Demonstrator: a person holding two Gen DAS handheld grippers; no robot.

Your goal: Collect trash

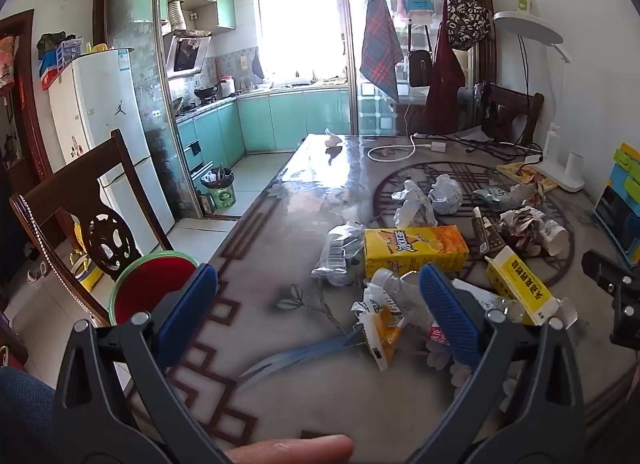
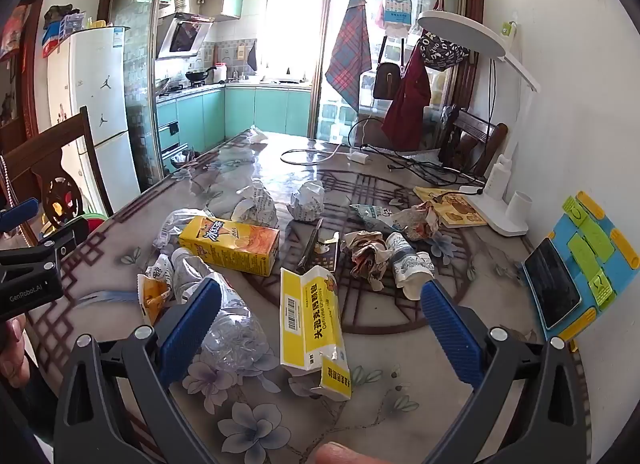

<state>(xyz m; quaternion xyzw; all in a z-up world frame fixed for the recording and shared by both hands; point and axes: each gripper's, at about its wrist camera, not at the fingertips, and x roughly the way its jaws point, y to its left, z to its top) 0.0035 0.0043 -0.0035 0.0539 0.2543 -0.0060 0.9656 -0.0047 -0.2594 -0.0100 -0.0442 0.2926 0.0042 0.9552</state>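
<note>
Trash lies scattered on the patterned table [image 1: 280,256]. A yellow drink carton [image 1: 414,250] [image 2: 229,244], a crushed clear bottle [image 2: 224,304] [image 1: 404,296], an orange snack wrapper [image 1: 380,328] [image 2: 154,292], a yellow-white medicine box [image 2: 312,324] [image 1: 520,284], crumpled paper [image 1: 414,201] [image 2: 306,199] and a paper cup [image 2: 410,266] lie there. My left gripper [image 1: 316,304] is open over the table's near left, just left of the wrapper. My right gripper [image 2: 320,316] is open, its jaws either side of the medicine box and bottle, above them.
A red bin with a green rim [image 1: 154,284] stands by the wooden chair [image 1: 80,203] left of the table. A white lamp [image 2: 500,203], a phone on a blue stand [image 2: 568,284], a booklet [image 2: 452,207] and cables [image 2: 400,159] sit at the table's right and far side.
</note>
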